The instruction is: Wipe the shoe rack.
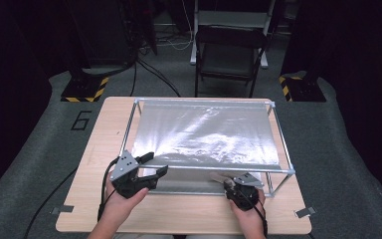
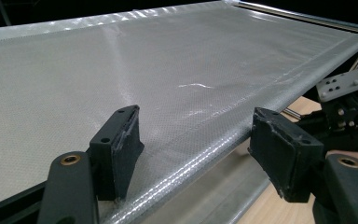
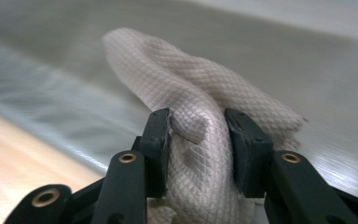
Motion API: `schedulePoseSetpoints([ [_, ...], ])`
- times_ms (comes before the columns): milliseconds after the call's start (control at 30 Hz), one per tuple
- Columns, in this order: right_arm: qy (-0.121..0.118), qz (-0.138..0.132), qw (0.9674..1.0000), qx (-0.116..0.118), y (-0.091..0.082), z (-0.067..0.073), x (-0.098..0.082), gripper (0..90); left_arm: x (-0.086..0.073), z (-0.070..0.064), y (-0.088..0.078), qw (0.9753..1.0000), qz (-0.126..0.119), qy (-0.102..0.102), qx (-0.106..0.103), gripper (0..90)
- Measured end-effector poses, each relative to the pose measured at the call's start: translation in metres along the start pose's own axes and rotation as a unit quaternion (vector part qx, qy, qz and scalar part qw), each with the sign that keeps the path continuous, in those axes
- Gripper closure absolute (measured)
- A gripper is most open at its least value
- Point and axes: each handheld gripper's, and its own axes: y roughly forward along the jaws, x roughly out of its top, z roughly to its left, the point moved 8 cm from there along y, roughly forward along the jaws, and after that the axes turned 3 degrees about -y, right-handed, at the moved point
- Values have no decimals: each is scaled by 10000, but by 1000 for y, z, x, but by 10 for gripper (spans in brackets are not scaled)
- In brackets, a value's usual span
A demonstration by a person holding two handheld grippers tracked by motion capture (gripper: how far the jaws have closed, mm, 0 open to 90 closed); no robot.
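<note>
My left gripper (image 1: 154, 166) low at frame's near-left corner, jaws spread wide, straddling sheet (image 1: 204, 132) front edge; pads not pressing. My right gripper (image 1: 229, 183) at near-right, under front bar, pinching bunched cloth (image 3: 200, 140) between both pads. Both my forearms enter from table's (image 1: 94, 199) near edge, wrists level. Count: two grippers, one cloth, one sheet stretched over one metal frame (image 1: 278, 172), one table. Cloth sits over sheet's near edge.
</note>
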Motion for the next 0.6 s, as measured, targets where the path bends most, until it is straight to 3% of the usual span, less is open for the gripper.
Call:
schedulePoseSetpoints([
  [33, 219, 150, 9990, -372, -7, -17, -7, 617, 0, 0, 0, 10000, 11, 4, 13, 334],
  [67, 203, 174, 9989, -397, -8, -23, -8, 618, 0, 0, 0, 10000, 6, 6, -2, 334],
  [100, 382, 153, 9978, -526, -11, -29, -10, 618, 0, 0, 0, 10000, -2, 6, -2, 333],
  [200, 518, 137, 9975, -465, -13, -33, -11, 617, 0, 0, 1, 10000, -6, 8, 2, 333],
  [267, 367, 159, 9979, -515, -11, -31, -11, 611, 0, 0, 1, 10000, -1, 9, 3, 333],
  [300, 440, 133, 9987, -236, -6, -16, -9, 605, 0, 0, 1, 10000, -1, 9, 7, 333],
  [333, 440, 133, 9987, -236, -6, -16, -9, 605, 0, 0, 1, 10000, -1, 9, 7, 333],
  [367, 335, -13, 9993, 193, 1, 2, -2, 604, 0, 0, 1, 10000, -1, 8, 7, 333],
  [400, 311, 17, 9993, 185, 3, 9, -1, 603, 0, 0, 1, 10000, -1, 6, 6, 333],
  [433, 110, -4, 9996, 277, 6, 15, 1, 603, 0, 0, 1, 10000, -5, 5, 5, 333],
  [467, 110, -4, 9996, 277, 6, 15, 1, 603, 0, 0, 1, 10000, -5, 5, 5, 333],
  [500, -104, 76, 9998, 171, 6, 17, 0, 607, 0, 0, 1, 10000, -7, 5, 5, 333],
  [600, 77, -38, 9999, 112, 2, 6, 0, 608, 0, 0, 0, 10000, -9, 7, 4, 333],
])
